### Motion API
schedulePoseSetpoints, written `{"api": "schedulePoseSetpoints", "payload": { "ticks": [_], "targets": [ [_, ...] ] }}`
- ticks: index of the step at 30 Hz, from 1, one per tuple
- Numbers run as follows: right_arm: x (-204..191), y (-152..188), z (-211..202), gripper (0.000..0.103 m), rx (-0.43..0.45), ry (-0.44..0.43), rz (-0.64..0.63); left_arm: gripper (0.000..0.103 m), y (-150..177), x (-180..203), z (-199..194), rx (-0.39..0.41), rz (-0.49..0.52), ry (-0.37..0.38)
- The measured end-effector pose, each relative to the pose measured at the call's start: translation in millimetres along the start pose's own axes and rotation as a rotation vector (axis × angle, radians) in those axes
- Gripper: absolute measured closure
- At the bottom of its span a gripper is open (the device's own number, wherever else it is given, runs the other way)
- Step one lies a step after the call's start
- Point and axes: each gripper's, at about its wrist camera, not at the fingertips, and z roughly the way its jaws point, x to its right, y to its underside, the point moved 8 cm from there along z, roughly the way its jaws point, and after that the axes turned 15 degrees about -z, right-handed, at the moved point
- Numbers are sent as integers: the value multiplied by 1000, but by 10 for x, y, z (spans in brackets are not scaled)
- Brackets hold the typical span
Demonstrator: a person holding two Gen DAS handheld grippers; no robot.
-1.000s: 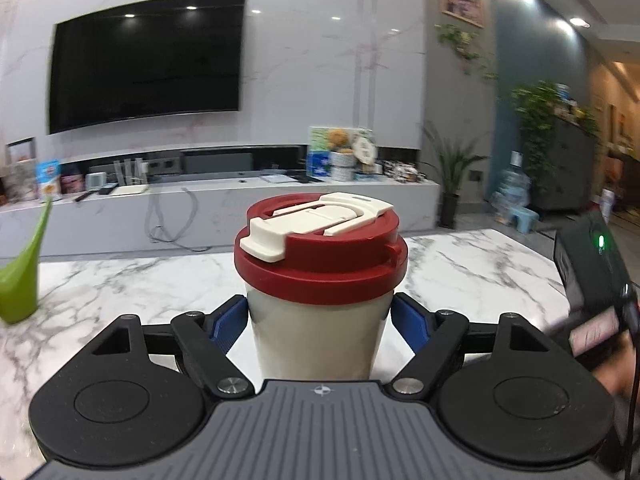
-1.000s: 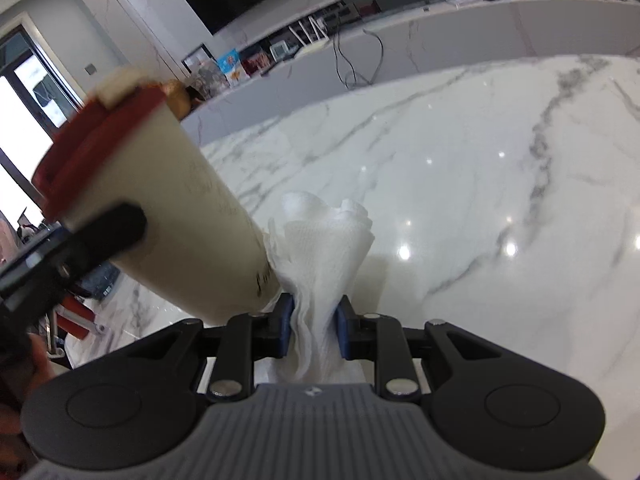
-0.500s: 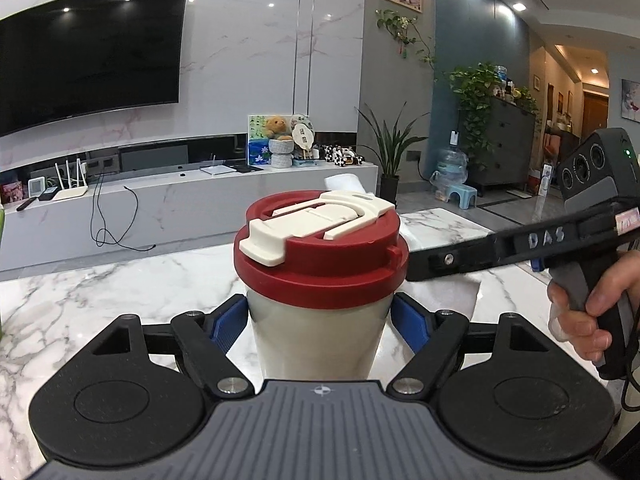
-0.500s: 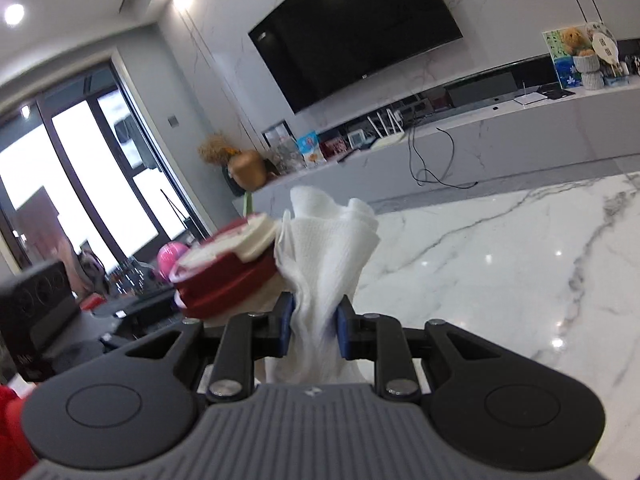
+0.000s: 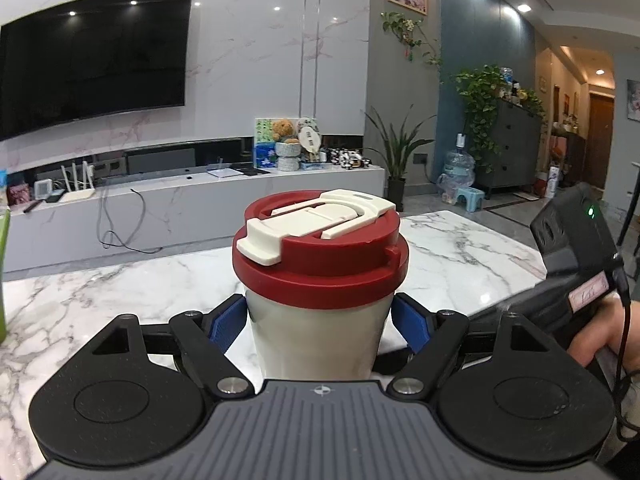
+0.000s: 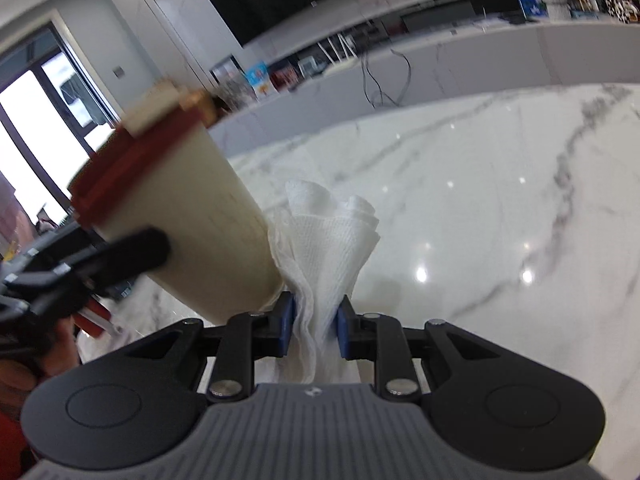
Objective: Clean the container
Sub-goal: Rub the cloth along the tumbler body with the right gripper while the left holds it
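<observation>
No brand name or label can be read: the small tag on the body of your right tool is blurred in the left wrist view, and the faint dark marks low on the cup wall are too soft to read.

Going from left to right in the left wrist view, your left gripper (image 5: 320,320) is holding the cup (image 5: 318,328) upright between its blue pads (image 5: 224,326). The jaws have just been opening a little, but the pads are still lying against the cream wall on both sides, just under the red lid (image 5: 320,256) with its cream flip cap. The cup is standing above the marble table (image 5: 100,296); whether its base is touching the table you cannot tell. At the right edge your right hand (image 5: 600,336) is gripping the black handle of the other tool.

In the right wrist view the cup (image 6: 192,220) is at the left, leaning in the picture, with one black finger (image 6: 132,252) of the left gripper across its side. In the middle, your right gripper (image 6: 316,324) is clamped on a folded white paper towel (image 6: 332,236). The towel is standing up from the jaws, and its left edge is touching the lower part of the cup wall.
</observation>
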Motion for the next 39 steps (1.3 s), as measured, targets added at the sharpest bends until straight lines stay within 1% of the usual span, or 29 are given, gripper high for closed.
{"api": "schedulePoseSetpoints", "payload": {
  "ticks": [2,4,7,10,12,16,19,21,22,23,26,29,32,36,39],
  "targets": [
    [-5,41,38,78,-21,10,-7,19,19,21,14,-1,-3,-22],
    [-2,75,65,78,-36,20,-10,18,60,52,11,-2,-27,-45],
    [-2,115,106,78,-61,37,-17,18,86,82,10,18,-68,-102],
    [8,148,120,78,-70,42,-18,18,71,104,-21,60,-132,-163],
    [30,169,120,78,-70,37,0,16,49,103,-52,90,-169,-209],
    [33,153,142,78,-73,42,3,16,25,181,-15,118,-200,-263],
    [34,142,144,78,-74,44,3,16,-11,205,-15,151,-163,-305],
    [38,126,150,78,-74,44,3,17,-40,240,-8,159,-142,-300],
    [39,120,148,78,-74,44,2,20,-52,253,-6,160,-136,-295],
    [39,116,146,78,-75,45,2,25,-49,254,-12,160,-132,-298],
    [21,82,154,78,-78,48,-11,25,-71,241,-13,145,-117,-268],
    [-24,45,128,78,-77,63,-64,25,-88,192,-18,121,-98,-220],
    [-81,-43,24,78,-49,79,-134,25,-101,134,-13,89,-58,-161],
    [-156,-229,-158,78,21,105,-239,25,-140,58,-4,44,-13,-72],
    [-223,-402,-317,78,85,161,-324,25,-128,19,-12,18,12,-29]
  ]
}}
